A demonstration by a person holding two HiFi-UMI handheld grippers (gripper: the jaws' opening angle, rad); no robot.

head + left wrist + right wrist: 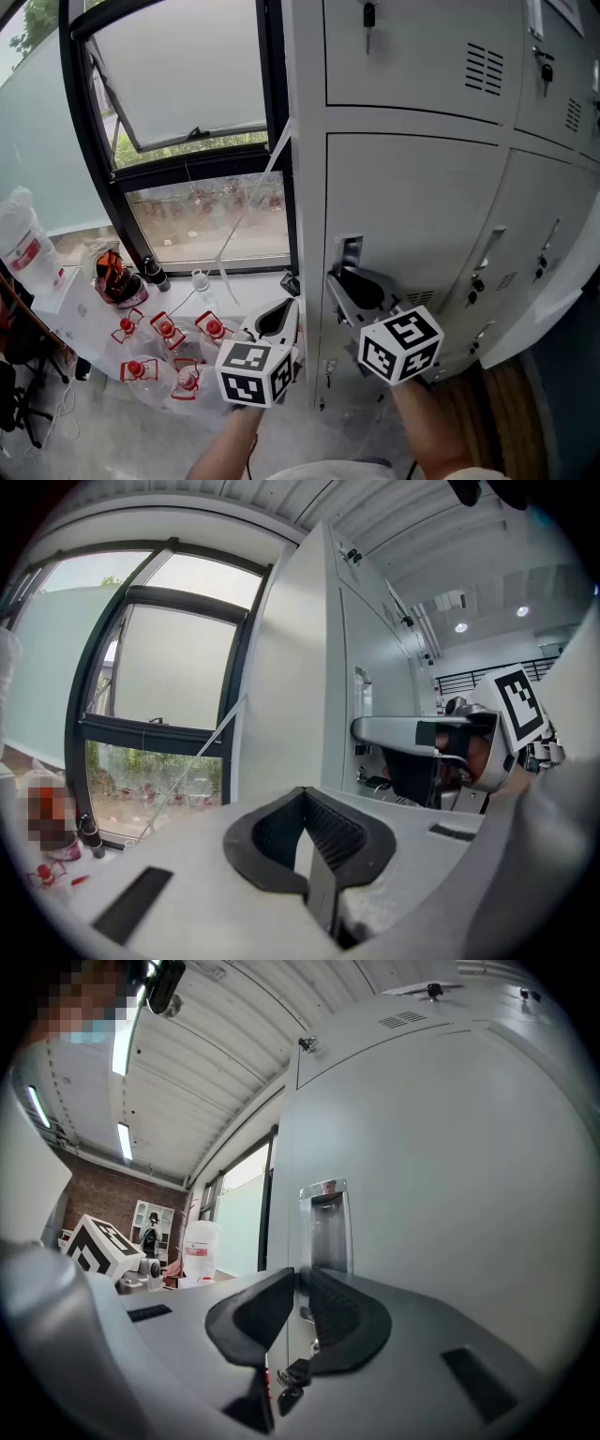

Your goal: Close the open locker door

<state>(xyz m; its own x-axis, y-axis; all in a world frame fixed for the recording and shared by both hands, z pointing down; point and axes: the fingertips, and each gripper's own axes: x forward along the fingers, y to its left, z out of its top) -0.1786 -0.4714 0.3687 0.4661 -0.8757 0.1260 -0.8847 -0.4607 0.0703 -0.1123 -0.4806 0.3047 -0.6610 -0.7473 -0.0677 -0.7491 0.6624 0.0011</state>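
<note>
Closing the locker door (422, 216) (450, 1194), the one in the column at the left edge of the locker bank, under the door with a key in it. It looks almost home already.

My right claw (349, 283) (298, 1283) is squeezed down to a sliver on the door's free left edge, just below the recessed handle (349, 251) (323, 1222). As far as I can see, the pads sit on both sides of the sheet. My left claw (277, 319) (305, 794) is closed on nothing, hanging near the bank's left corner.

My take: keep the claw level and push straight toward the frame, not sideways. The inner finger will probably get trapped between door and frame if I hang on too long. So let go early and finish with a nudge on the flat face beside the handle.

Room's tight on the left. The bank's side panel (305, 187) is right there, and the window frame (274, 141) is just beyond it. I'd keep the left claw out of that gap.
</note>
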